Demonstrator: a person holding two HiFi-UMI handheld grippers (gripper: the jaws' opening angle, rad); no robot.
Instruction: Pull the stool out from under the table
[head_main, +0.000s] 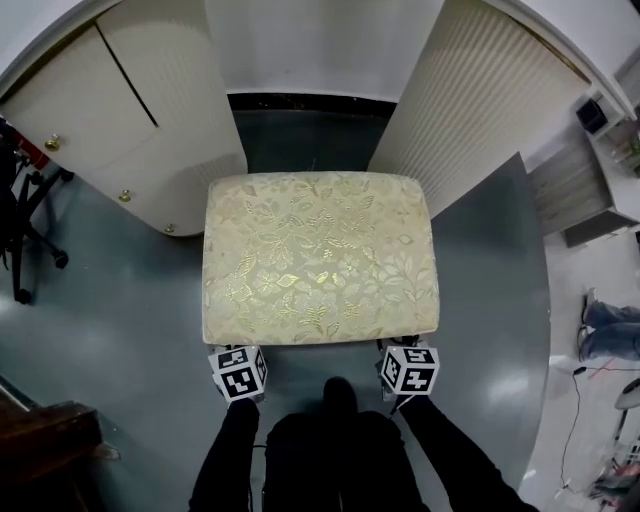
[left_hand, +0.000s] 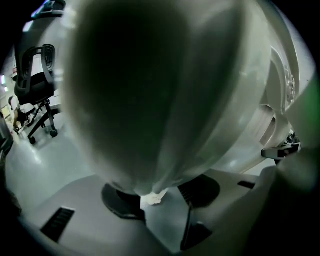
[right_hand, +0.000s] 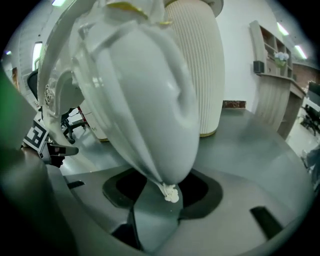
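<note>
The stool (head_main: 320, 255), with a gold floral cushion, stands on the grey floor in front of the gap between two white cabinets. My left gripper (head_main: 240, 356) is at its near left corner and my right gripper (head_main: 408, 352) at its near right corner, both pointing down under the seat edge. In the left gripper view a white curved stool leg (left_hand: 145, 100) tapers to a foot between the jaws of the left gripper (left_hand: 157, 202). The right gripper (right_hand: 160, 200) frames the other leg (right_hand: 145, 100) the same way. Floor shows beside each foot, so both stand open.
A white cabinet with brass knobs (head_main: 130, 130) is at the back left and a fluted one (head_main: 470, 110) at the back right. A black office chair (head_main: 20, 230) stands far left, dark wooden furniture (head_main: 50, 440) near left. The person's dark legs (head_main: 340, 440) are behind the stool.
</note>
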